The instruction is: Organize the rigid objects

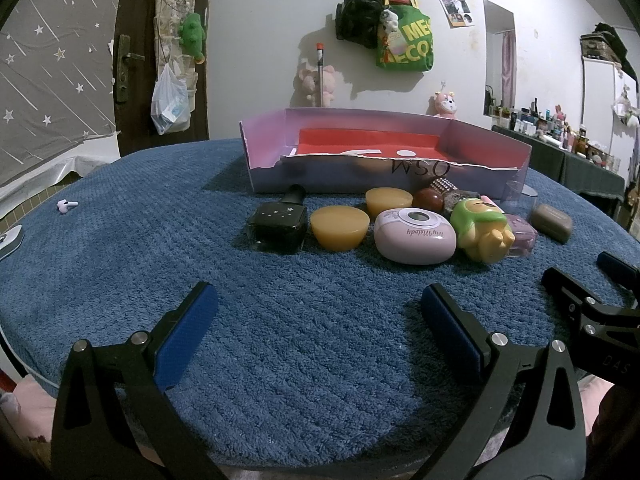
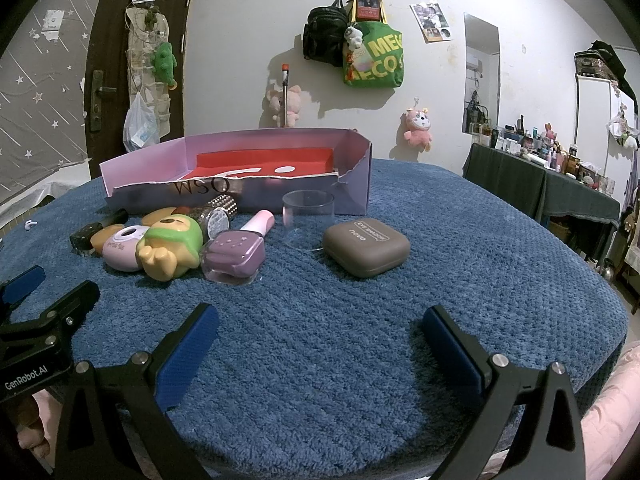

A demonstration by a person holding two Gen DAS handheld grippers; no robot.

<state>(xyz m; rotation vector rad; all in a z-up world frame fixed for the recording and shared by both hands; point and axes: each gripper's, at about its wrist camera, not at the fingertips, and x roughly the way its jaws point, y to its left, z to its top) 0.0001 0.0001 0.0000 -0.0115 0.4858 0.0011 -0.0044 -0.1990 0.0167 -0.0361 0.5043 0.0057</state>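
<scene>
**Loose items lined up before an empty tray, both grippers spread**

Left to right on the blue-covered bench (image 1: 280,360): one black star-printed bottle (image 1: 277,224) lying on its side; two amber domes (image 1: 340,227), one nearer than the other; one pink oval "My Melody" case (image 1: 415,235); one green-and-yellow figurine (image 1: 480,229) tipped over; one lilac polish bottle (image 2: 236,252); one clear round cup (image 2: 307,216); one brown "novo" compact (image 2: 366,247), set slightly apart. Behind the cluster lie one studded round item (image 2: 218,210) and a dark red bead, partly hidden. All sit just near of the lilac cardboard tray (image 1: 486,184), probably staged for sorting into it; its red floor looks bare of them. The left gripper (image 1: 320,320) and right gripper (image 2: 320,324) hover near, each spread wide and holding nothing, judged ready for a first pick.
</scene>
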